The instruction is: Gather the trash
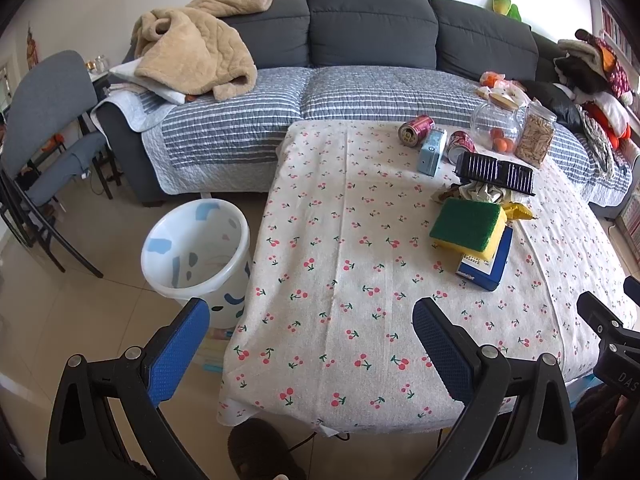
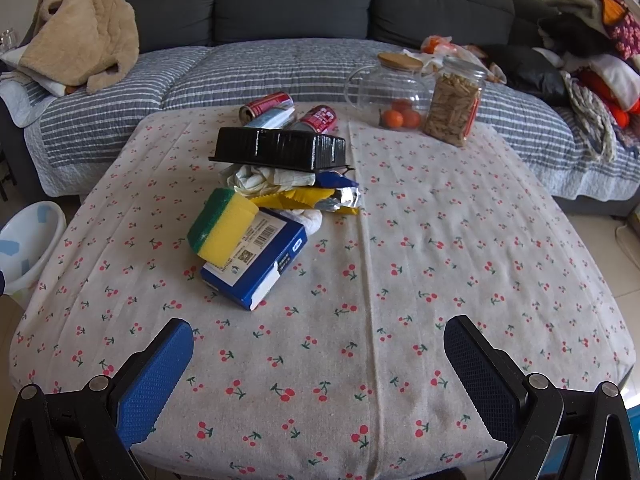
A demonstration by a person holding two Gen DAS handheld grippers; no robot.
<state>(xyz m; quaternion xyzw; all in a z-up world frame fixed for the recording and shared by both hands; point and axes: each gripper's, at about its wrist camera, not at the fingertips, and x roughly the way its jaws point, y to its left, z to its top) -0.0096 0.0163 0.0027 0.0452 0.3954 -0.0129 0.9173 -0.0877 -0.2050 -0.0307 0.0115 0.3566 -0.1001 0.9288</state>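
Room: we see a gray sofa [image 1: 372,28] with a striped cover and a tan blanket [image 1: 192,56] behind a table [image 2: 360,320] in a cherry-print cloth.
Far left: a gray chair [image 1: 48,120] stands on the tile floor.
Bin: our white trash bin [image 1: 198,248] stands on the floor, just beside the table's left edge. We can see down into it.
Left gripper: our left gripper [image 1: 311,332] is spread wide and holds nothing. One blue pad is over the bin side, the other over the cloth.
Pile: the trash sits in a heap on the table. A green and yellow sponge [image 2: 222,226] leans on a blue box [image 2: 256,268]. Behind them lie a crumpled white tissue [image 2: 264,178] and a yellow and silver snack wrapper [image 2: 320,198]. A black plastic tray [image 2: 280,148] lies upside down on top.
Cans: two red soda cans [image 2: 268,106] lie on their sides behind the tray, with a small light blue box [image 1: 431,152] between them.
Right gripper: our right gripper [image 2: 319,350] is spread wide too, holding nothing, above bare cloth near the table's front edge.
Back right: a glass jar with oranges [image 2: 390,92] and a jar of pasta [image 2: 454,104] stand side by side.
Far right: clothes [image 2: 592,40] are heaped on the sofa.
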